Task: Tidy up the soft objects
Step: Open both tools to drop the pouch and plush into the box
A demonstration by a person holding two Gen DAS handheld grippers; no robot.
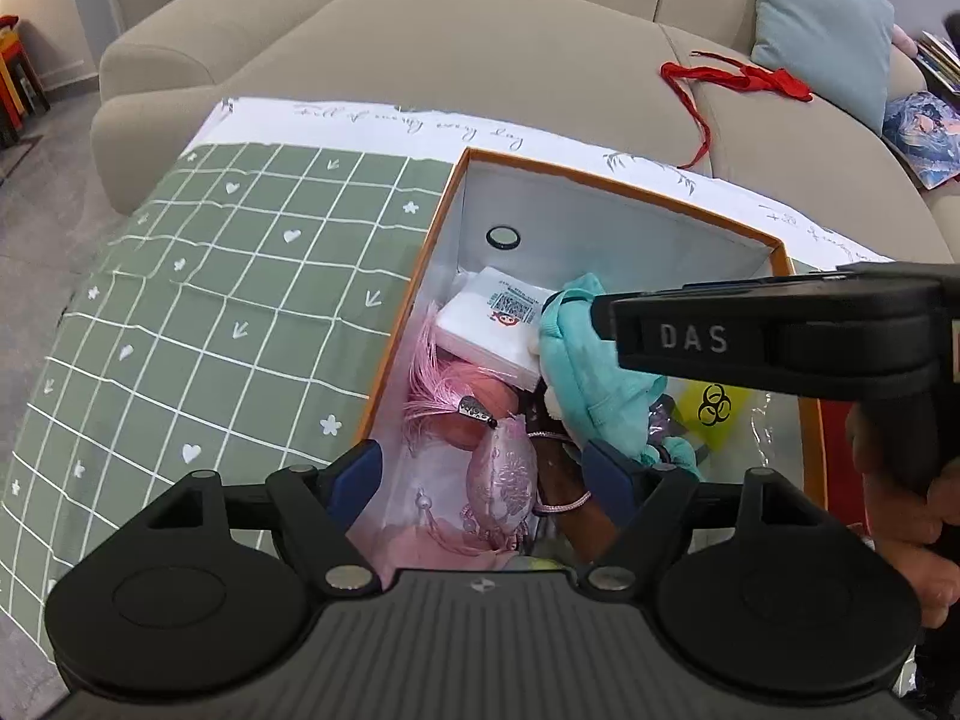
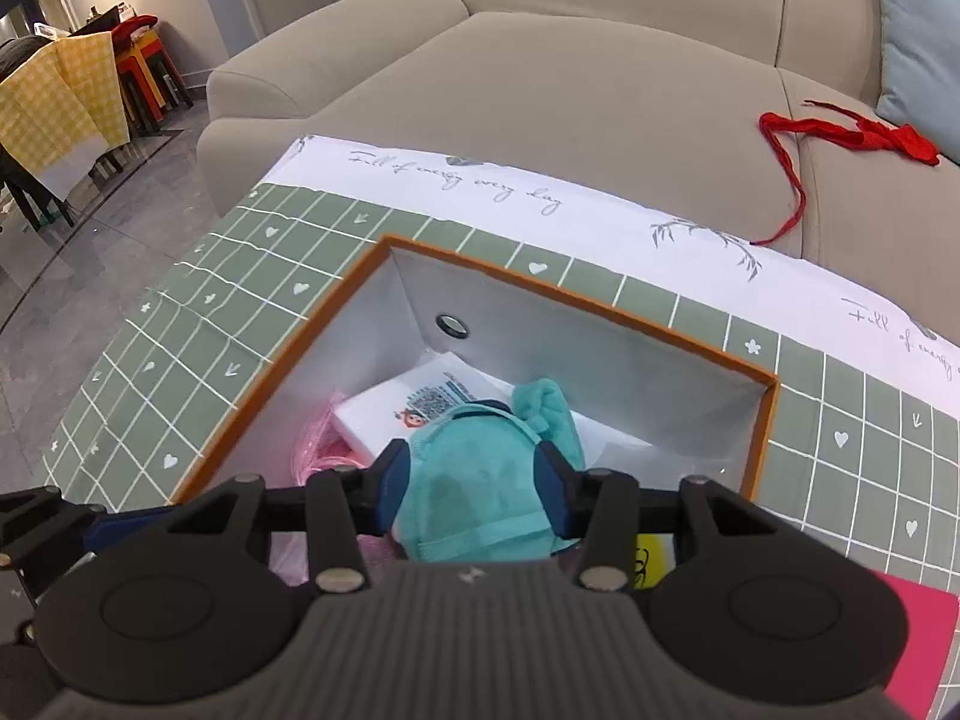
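Observation:
An orange-rimmed box (image 1: 624, 189) (image 2: 570, 294) with white inner walls stands on a green checked cloth. Inside lie a teal plush garment (image 1: 594, 378) (image 2: 480, 450), a white packet (image 1: 492, 330) (image 2: 384, 408), a pink tassel (image 1: 432, 372) and a pink embroidered pouch (image 1: 507, 474). My left gripper (image 1: 483, 468) hangs wide open just above the pouch, its pads clear of it. My right gripper (image 2: 474, 480) straddles the teal garment, which fills the gap without looking pinched. From the side, the right gripper (image 1: 600, 318) reaches in over the garment.
The green checked cloth (image 1: 210, 300) covers the surface in front of a beige sofa (image 1: 480, 42). On the sofa lie a red ribbon (image 1: 738, 75) (image 2: 840, 132) and a blue cushion (image 1: 822, 30). A yellow biohazard bag (image 1: 714, 408) sits in the box. A hand (image 1: 924, 516) holds the right gripper.

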